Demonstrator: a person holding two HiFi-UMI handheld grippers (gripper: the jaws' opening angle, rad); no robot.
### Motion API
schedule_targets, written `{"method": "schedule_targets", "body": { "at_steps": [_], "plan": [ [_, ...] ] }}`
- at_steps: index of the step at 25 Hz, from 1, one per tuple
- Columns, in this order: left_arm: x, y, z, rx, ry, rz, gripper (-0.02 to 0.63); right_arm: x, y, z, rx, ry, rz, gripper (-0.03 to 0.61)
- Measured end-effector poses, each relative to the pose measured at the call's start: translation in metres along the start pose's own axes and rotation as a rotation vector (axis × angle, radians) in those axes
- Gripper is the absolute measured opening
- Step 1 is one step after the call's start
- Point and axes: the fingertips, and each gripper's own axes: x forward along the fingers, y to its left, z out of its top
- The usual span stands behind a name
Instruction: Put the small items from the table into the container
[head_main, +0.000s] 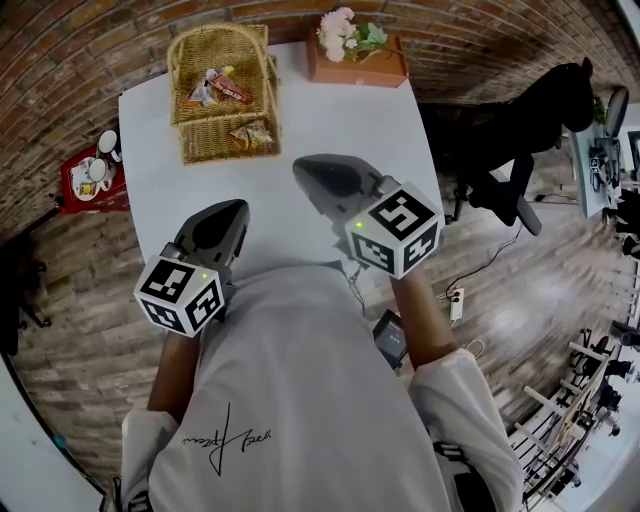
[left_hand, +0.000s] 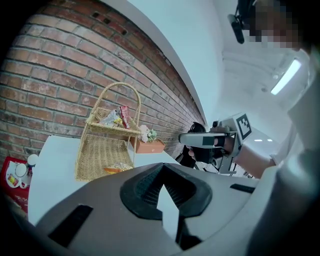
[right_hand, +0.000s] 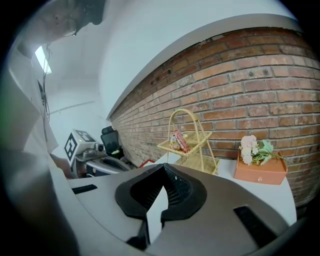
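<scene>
A two-tier wicker basket (head_main: 222, 92) stands at the far left of the white table (head_main: 340, 120). Snack packets (head_main: 220, 85) lie in its upper tier, and another packet (head_main: 250, 135) lies in the lower one. No loose small items show on the tabletop. My left gripper (head_main: 236, 209) hovers over the table's near edge, shut with nothing in it. My right gripper (head_main: 306, 166) sits a little farther in, also shut and holding nothing. The left gripper view shows the basket (left_hand: 107, 145) ahead and the right gripper (left_hand: 200, 140) to its right. The basket (right_hand: 192, 145) also shows in the right gripper view.
An orange box of flowers (head_main: 355, 55) stands at the table's far edge, right of the basket. A red tray with cups (head_main: 90, 175) sits off the table's left side. A black chair (head_main: 520, 120) and a power strip (head_main: 457, 303) are on the right.
</scene>
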Motion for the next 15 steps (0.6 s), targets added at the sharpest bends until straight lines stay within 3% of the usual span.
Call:
{"method": "schedule_targets", "body": {
  "at_steps": [15],
  "plan": [
    [0.0012, 0.0006, -0.0032, 0.025, 0.016, 0.007, 0.009, 0.0025, 0.0065, -0.004, -0.012, 0.013, 0.024, 0.02]
  ]
}}
